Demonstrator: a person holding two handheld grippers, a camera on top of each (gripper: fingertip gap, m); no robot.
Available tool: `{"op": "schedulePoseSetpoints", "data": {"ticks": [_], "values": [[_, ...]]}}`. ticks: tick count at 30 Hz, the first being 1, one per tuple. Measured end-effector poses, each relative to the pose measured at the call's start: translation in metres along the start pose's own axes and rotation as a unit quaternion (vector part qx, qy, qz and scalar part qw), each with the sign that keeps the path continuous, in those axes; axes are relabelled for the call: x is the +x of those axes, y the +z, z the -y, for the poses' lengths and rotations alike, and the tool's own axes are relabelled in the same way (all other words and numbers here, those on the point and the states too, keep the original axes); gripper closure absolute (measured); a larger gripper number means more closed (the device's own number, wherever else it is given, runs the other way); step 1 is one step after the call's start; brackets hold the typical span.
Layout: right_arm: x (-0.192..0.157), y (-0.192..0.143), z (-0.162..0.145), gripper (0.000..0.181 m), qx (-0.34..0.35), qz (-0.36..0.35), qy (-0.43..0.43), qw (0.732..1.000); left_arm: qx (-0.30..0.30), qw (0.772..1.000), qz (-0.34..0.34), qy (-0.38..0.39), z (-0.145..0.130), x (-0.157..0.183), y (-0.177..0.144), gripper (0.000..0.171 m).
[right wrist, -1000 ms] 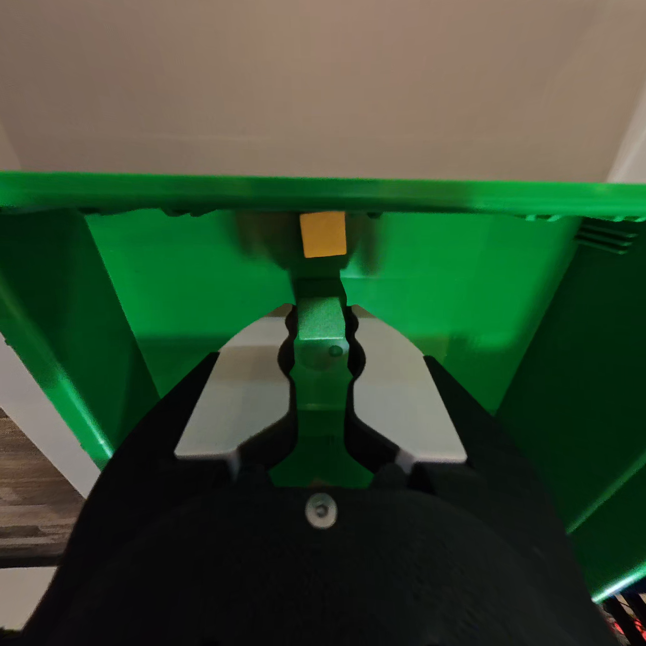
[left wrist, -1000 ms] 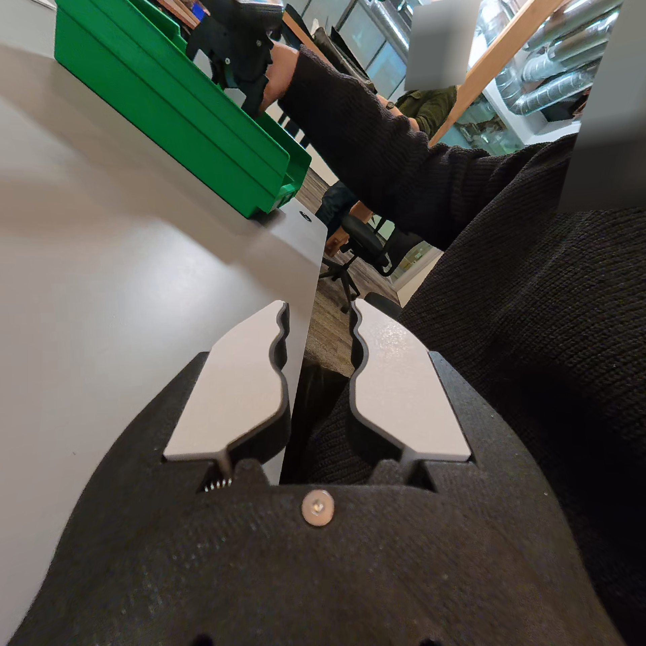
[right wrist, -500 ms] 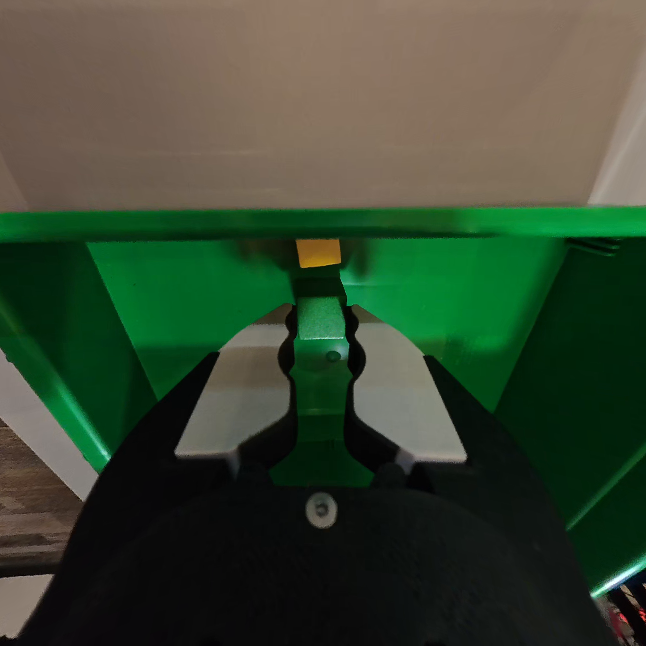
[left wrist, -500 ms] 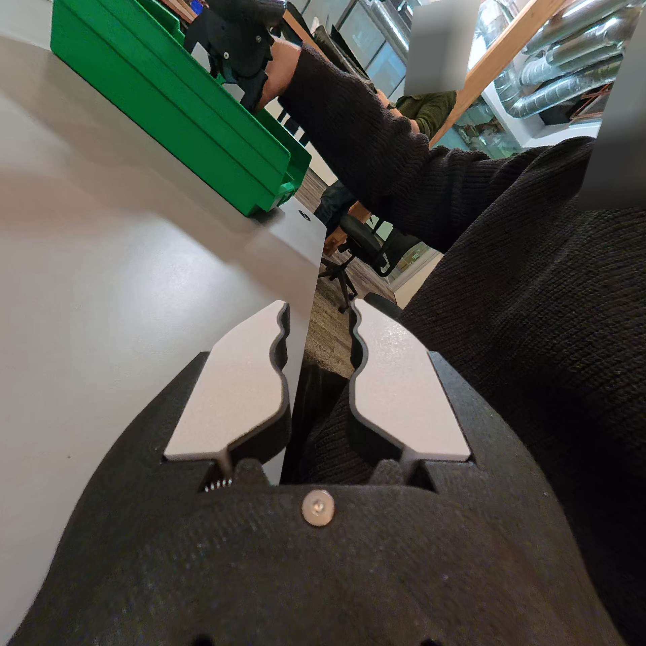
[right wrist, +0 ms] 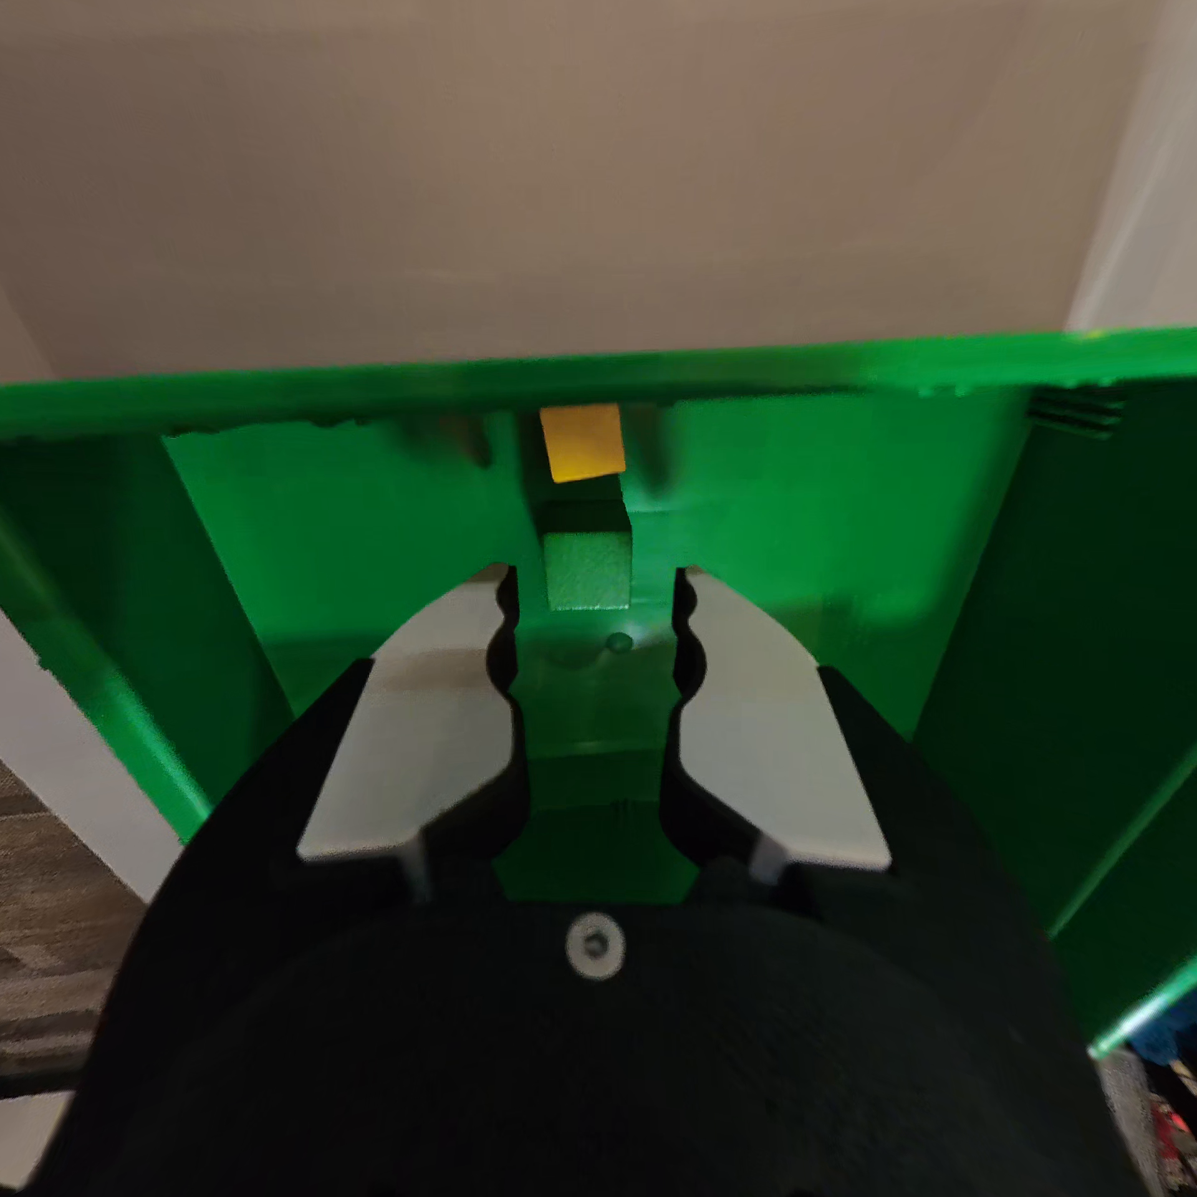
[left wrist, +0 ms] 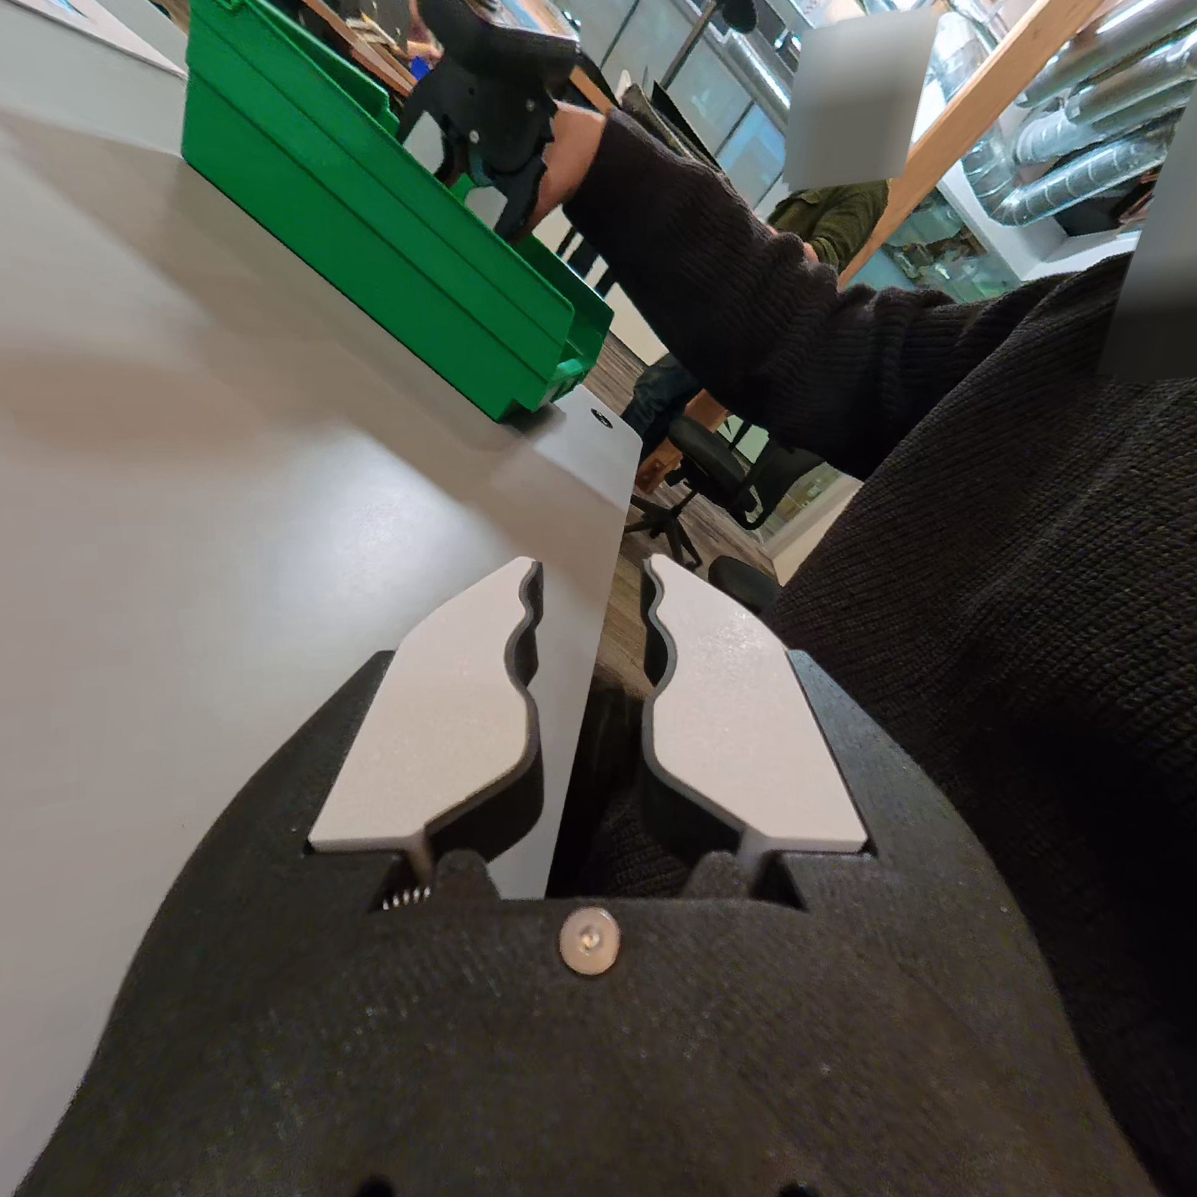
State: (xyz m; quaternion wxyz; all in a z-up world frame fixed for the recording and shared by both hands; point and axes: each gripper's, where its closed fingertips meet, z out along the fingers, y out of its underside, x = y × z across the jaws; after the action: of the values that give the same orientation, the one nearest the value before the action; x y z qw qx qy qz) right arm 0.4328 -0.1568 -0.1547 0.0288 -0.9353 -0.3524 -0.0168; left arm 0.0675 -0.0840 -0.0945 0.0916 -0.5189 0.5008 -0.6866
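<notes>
My right gripper (right wrist: 594, 571) is open inside a green bin (right wrist: 583, 382), pointing down at its floor. A green block (right wrist: 586, 570) lies on the bin floor just past the fingertips, apart from both fingers. A yellow block (right wrist: 581, 444) sits beyond it against the far wall. My left gripper (left wrist: 591, 563) is open and empty, low at the near edge of the grey table (left wrist: 194, 453). The left wrist view shows the bin (left wrist: 363, 214) at the table's far corner, with the right gripper (left wrist: 486, 123) reaching into it.
A black-sleeved arm (left wrist: 712, 259) stretches from the right to the bin. The table edge (left wrist: 602, 583) runs between my left fingers, with wood floor below. An office chair (left wrist: 706, 473) and a seated person (left wrist: 829, 220) are beyond the table.
My right gripper has opened and let go of the green block, which now lies on the bin floor. The left gripper has swung slightly, so the bin sits more to the right.
</notes>
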Motion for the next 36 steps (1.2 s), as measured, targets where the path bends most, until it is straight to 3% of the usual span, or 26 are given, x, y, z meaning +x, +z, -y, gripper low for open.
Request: {"op": "schedulePoseSetpoints", "data": {"ticks": [3, 7, 10, 14, 17, 19, 22, 24, 27, 30, 34, 36], "values": [[0.001, -0.024, 0.002, 0.134, 0.036, -0.024, 0.023, 0.999, 0.007, 1.0, 0.005, 0.011, 0.006, 0.003, -0.002, 0.143], [-0.014, -0.106, 0.044, 0.135, 0.231, -0.074, 0.056, 0.969, 0.01, 1.0, 0.003, 0.022, 0.01, 0.01, -0.004, 0.141], [-0.046, -0.181, 0.082, 0.133, 0.392, -0.126, 0.058, 0.91, 0.017, 0.999, -0.003, 0.031, 0.014, 0.015, -0.002, 0.138], [-0.109, -0.247, 0.128, 0.13, 0.592, -0.114, 0.081, 0.793, 0.031, 0.998, -0.001, 0.049, 0.021, 0.021, -0.002, 0.135], [-0.153, -0.248, 0.163, 0.128, 0.685, -0.015, 0.129, 0.717, 0.066, 0.994, 0.061, 0.064, 0.041, 0.012, -0.011, 0.13], [-0.169, -0.225, 0.188, 0.126, 0.708, 0.03, 0.178, 0.682, 0.116, 0.981, 0.132, 0.081, 0.071, 0.003, -0.033, 0.13], [-0.198, -0.182, 0.229, 0.121, 0.717, 0.094, 0.226, 0.653, 0.174, 0.944, 0.256, 0.113, 0.122, -0.007, -0.094, 0.127], [-0.217, -0.161, 0.25, 0.122, 0.722, 0.135, 0.245, 0.632, 0.169, 0.905, 0.369, 0.126, 0.146, -0.021, -0.149, 0.122], [-0.24, -0.135, 0.268, 0.124, 0.686, 0.165, 0.239, 0.667, 0.093, 0.849, 0.501, 0.142, 0.165, -0.052, -0.228, 0.118], [-0.245, -0.122, 0.28, 0.127, 0.674, 0.178, 0.234, 0.677, 0.012, 0.826, 0.557, 0.088, 0.168, -0.093, -0.282, 0.119], [-0.256, -0.115, 0.288, 0.127, 0.657, 0.214, 0.22, 0.689, -0.056, 0.813, 0.58, 0.008, 0.156, -0.142, -0.306, 0.124], [-0.261, -0.11, 0.287, 0.127, 0.646, 0.205, 0.204, 0.706, -0.118, 0.786, 0.607, -0.006, 0.14, -0.166, -0.312, 0.122]]}}
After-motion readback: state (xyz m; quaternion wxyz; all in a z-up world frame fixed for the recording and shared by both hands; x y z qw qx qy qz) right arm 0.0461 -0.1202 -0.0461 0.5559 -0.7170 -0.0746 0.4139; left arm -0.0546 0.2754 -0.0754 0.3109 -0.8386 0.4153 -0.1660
